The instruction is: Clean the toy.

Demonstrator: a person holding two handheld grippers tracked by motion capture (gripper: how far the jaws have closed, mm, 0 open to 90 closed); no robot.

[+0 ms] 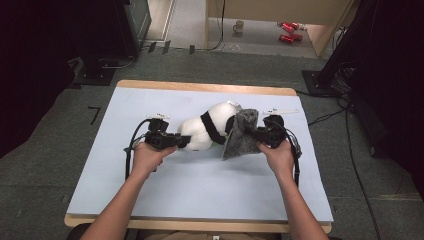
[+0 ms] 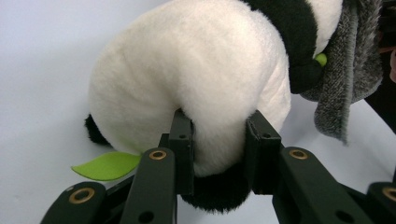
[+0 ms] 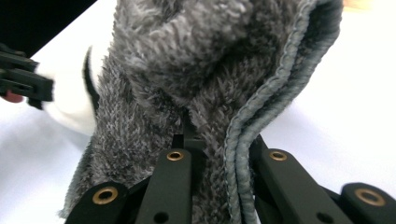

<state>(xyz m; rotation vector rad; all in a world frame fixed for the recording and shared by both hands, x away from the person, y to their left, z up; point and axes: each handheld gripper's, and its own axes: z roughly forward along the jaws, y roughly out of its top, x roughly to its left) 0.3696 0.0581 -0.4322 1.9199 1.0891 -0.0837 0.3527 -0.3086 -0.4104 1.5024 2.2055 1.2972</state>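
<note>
Grey fleece cloth (image 3: 196,84); no legible writing.

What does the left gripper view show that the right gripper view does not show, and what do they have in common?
The left gripper view alone shows the left gripper shut on the white rear of the plush panda, with a green felt leaf lying beside it. The right gripper view alone shows the right gripper shut on a fold of the grey fleecy cloth, with its stitched hem close up. Both views share the panda's white fur, the grey cloth and the pale blue table cover.
</note>
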